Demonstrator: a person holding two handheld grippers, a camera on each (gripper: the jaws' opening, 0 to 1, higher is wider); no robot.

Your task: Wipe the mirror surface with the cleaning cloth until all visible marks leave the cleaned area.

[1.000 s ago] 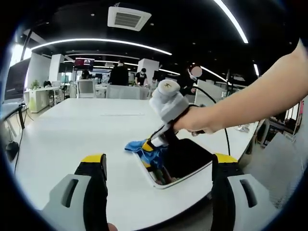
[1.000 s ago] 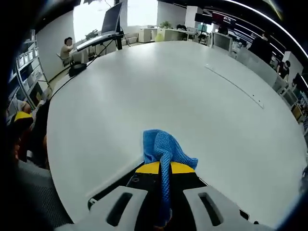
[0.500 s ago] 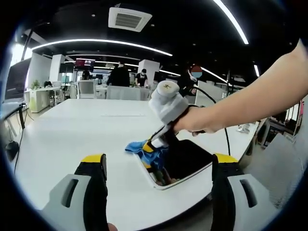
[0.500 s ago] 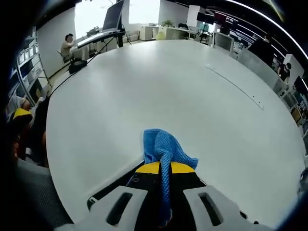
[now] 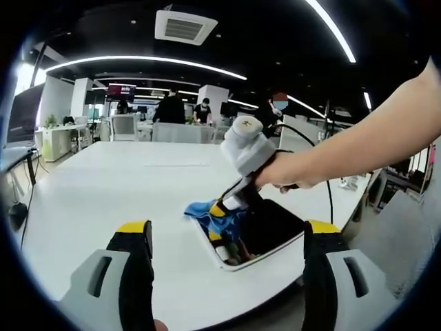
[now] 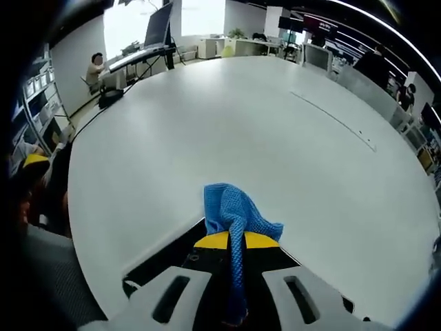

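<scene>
The right hand-held gripper (image 6: 233, 241) is clamped on the blue cleaning cloth (image 6: 234, 210), pressing it onto the far corner of the dark mirror (image 5: 269, 224), which lies on the white desk (image 6: 227, 131) just ahead of the left hand-held gripper (image 5: 227, 241), whose jaws stand apart and empty. Wiping looks under way; whether marks remain on the glass cannot be told, so I judge most of the surface still needs passes. No brand, label or writing is readable.
</scene>
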